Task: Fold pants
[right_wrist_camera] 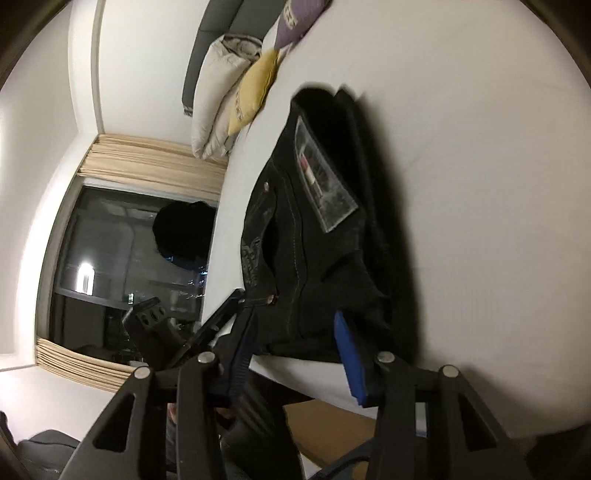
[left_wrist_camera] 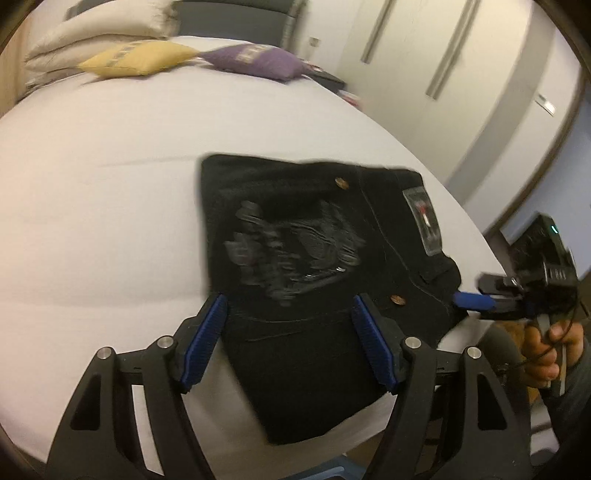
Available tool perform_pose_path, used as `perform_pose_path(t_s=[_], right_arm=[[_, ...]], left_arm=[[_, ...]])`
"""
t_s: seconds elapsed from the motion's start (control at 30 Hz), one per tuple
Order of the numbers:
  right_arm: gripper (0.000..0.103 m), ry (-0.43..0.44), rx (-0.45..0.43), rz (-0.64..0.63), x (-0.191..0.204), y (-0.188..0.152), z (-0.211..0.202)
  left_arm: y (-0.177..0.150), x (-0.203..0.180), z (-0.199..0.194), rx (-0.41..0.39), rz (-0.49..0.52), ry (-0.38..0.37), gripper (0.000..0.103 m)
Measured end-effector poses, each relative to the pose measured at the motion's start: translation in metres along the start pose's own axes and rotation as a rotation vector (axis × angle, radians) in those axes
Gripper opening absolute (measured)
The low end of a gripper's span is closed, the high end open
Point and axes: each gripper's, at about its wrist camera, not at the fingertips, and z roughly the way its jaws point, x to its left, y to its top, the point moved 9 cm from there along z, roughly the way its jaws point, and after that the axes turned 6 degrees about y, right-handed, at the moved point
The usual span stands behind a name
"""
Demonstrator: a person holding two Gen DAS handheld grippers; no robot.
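Observation:
Black pants (left_wrist_camera: 295, 240) lie folded into a compact stack on the white bed (left_wrist_camera: 92, 184), with a silver print and a clear size label on top. My left gripper (left_wrist_camera: 291, 336) hovers open over the stack's near part, its blue pads apart with the left one at the fabric's left edge. In this view my right gripper (left_wrist_camera: 469, 295), held by a hand (left_wrist_camera: 550, 350), reaches the stack's right corner from the bed's side. In the right wrist view the right gripper (right_wrist_camera: 295, 350) is rolled sideways and open, and the near edge of the pants (right_wrist_camera: 325, 258) lies between its fingers.
A yellow pillow (left_wrist_camera: 136, 59), a purple pillow (left_wrist_camera: 255, 61) and white pillows (left_wrist_camera: 92, 33) lie at the head of the bed. Wardrobe doors (left_wrist_camera: 443, 55) stand beyond its right side. A dark window (right_wrist_camera: 129, 258) with beige curtains is on the far wall.

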Motion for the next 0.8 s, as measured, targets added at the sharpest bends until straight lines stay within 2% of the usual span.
perform_pose_path(t_s=[0.03, 0.07, 0.13, 0.2, 0.27, 0.33, 0.4, 0.47, 0.57, 0.67, 0.8], right_arm=[[0.056, -0.043, -0.011, -0.016, -0.001, 0.004, -0.009], [0.067, -0.06, -0.031, -0.029, 0.003, 0.011, -0.021], [0.081, -0.103, -0.096, -0.057, 0.011, 0.025, -0.043], [0.082, -0.104, -0.133, -0.08, 0.013, 0.041, -0.058], [0.082, -0.107, -0.118, -0.078, 0.012, 0.06, -0.059], [0.082, -0.11, -0.073, -0.084, 0.01, 0.071, -0.045], [0.082, -0.153, -0.019, -0.071, -0.002, 0.077, -0.033], [0.082, -0.184, 0.034, -0.059, -0.013, 0.075, -0.012], [0.082, -0.232, 0.064, -0.02, -0.031, 0.081, 0.004], [0.083, -0.214, 0.052, -0.006, -0.036, 0.079, 0.01], [0.082, -0.22, 0.077, -0.028, -0.032, 0.079, 0.02]], left_arm=[[0.003, 0.009, -0.007, -0.003, -0.027, 0.015, 0.069], [0.006, 0.018, -0.015, -0.021, -0.055, 0.017, 0.07], [0.014, 0.033, -0.025, -0.038, -0.09, 0.042, 0.08], [0.022, 0.046, -0.026, -0.031, -0.133, 0.044, 0.08], [0.026, 0.056, -0.021, 0.01, -0.185, -0.004, 0.081], [0.021, 0.06, -0.001, 0.113, -0.251, -0.074, 0.082], [0.017, 0.066, 0.013, 0.18, -0.281, -0.1, 0.082], [0.014, 0.067, 0.026, 0.212, -0.274, -0.104, 0.082], [0.017, 0.06, 0.045, 0.248, -0.25, -0.106, 0.082], [0.022, 0.051, 0.053, 0.276, -0.198, -0.099, 0.082], [0.027, 0.042, 0.062, 0.308, -0.147, -0.099, 0.081]])
